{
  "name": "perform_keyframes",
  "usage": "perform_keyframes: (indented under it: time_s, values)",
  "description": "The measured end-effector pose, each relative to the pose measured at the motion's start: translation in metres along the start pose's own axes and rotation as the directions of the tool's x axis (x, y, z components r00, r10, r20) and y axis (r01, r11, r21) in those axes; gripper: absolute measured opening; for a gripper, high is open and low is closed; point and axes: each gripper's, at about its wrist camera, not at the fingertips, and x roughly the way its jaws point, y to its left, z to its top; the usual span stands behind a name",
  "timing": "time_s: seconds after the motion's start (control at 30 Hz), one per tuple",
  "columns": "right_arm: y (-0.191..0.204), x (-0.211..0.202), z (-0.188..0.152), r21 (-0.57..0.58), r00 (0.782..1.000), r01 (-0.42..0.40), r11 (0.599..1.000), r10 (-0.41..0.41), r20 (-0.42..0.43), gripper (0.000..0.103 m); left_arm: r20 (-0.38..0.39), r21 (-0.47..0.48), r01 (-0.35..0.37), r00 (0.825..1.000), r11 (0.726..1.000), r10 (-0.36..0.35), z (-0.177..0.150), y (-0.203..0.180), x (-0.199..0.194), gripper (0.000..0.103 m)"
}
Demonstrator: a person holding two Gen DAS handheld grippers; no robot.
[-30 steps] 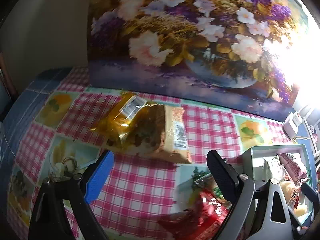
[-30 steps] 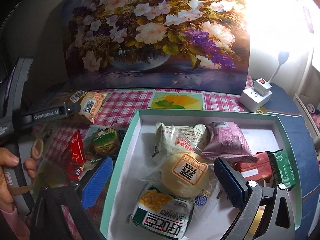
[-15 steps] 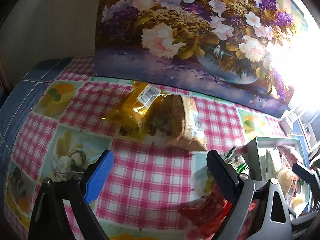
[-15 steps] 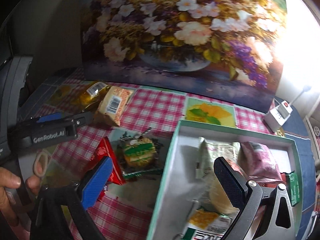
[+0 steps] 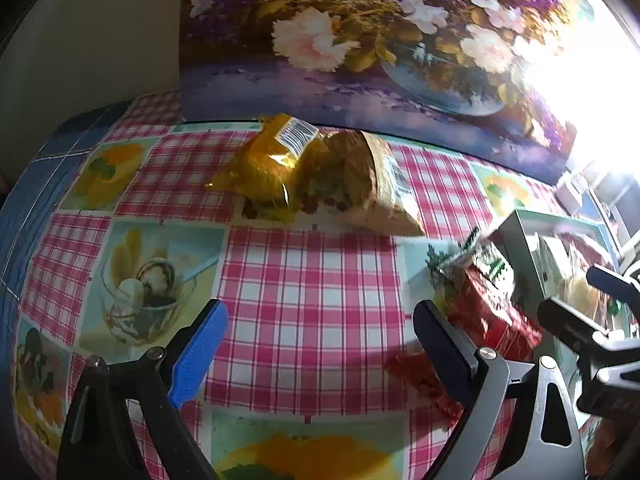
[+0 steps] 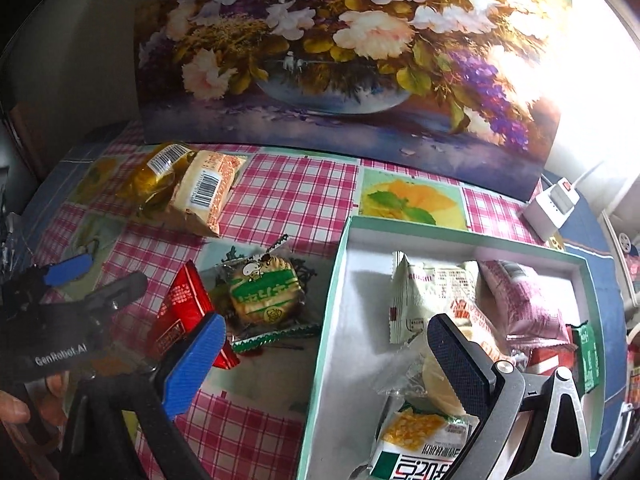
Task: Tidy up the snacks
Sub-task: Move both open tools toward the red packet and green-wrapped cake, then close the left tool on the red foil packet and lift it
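Outside the box point(image 6: 326, 320), four snack packets point(image 6: 262, 294) lie.

A table carries a pink-checked cloth point(image 5: 320, 280) with printed fruit and dessert panels. A large floral painting point(image 6: 344, 52) stands upright against a plain pale wall point(image 5: 100, 40). Strong glare floods in from the right. A white power adapter point(image 6: 554, 204) sits near the painting's right corner.

Bare checked cloth point(image 5: 312, 300) before yellow packet point(image 5: 264, 164), seemingly unobstructed.

Blown-out glare upper right, dim left, fisheye-bent edges, perhaps slight blur
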Motion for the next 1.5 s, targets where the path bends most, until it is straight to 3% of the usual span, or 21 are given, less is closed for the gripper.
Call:
perform_keyframes:
  time_s: [0.23, 0.53, 0.67, 1.13, 1.23, 1.4, 1.5]
  values:
    - [-0.004, -0.008, -0.004, 0.019, 1.0, 0.009, 1.0, -0.009, 0.009, 0.103, 0.007, 0.052, 0.102, 0.995, 0.993, -0.103, -0.01, -0.015, -0.001, 0.094]
    - [-0.028, -0.018, -0.005, 0.097, 0.999, 0.021, 0.995, -0.023, 0.025, 0.103, 0.011, 0.134, 0.177, 0.984, 0.975, -0.18, -0.012, -0.038, -0.009, 0.094]
    - [-0.033, -0.021, -0.006, 0.119, 0.999, 0.019, 0.993, -0.023, 0.036, 0.103, 0.01, 0.157, 0.235, 0.971, 0.959, -0.239, -0.012, -0.045, -0.014, 0.094]
    - [-0.032, -0.013, -0.009, 0.125, 1.0, 0.019, 0.992, -0.02, 0.006, 0.103, -0.071, 0.231, 0.268, 0.963, 0.935, -0.259, -0.024, -0.072, 0.006, 0.094]
    - [-0.031, -0.011, -0.01, 0.125, 1.0, 0.015, 0.992, -0.015, -0.002, 0.103, -0.074, 0.214, 0.283, 0.959, 0.935, -0.273, -0.024, -0.069, 0.006, 0.088]
    - [-0.026, -0.01, -0.01, 0.107, 1.0, 0.012, 0.994, -0.012, -0.006, 0.103, -0.072, 0.184, 0.284, 0.959, 0.941, -0.275, -0.021, -0.063, 0.007, 0.064]
    - [-0.024, -0.008, -0.009, 0.101, 1.0, 0.011, 0.995, -0.01, -0.011, 0.103, -0.061, 0.157, 0.275, 0.961, 0.948, -0.269, -0.018, -0.054, 0.007, 0.059]
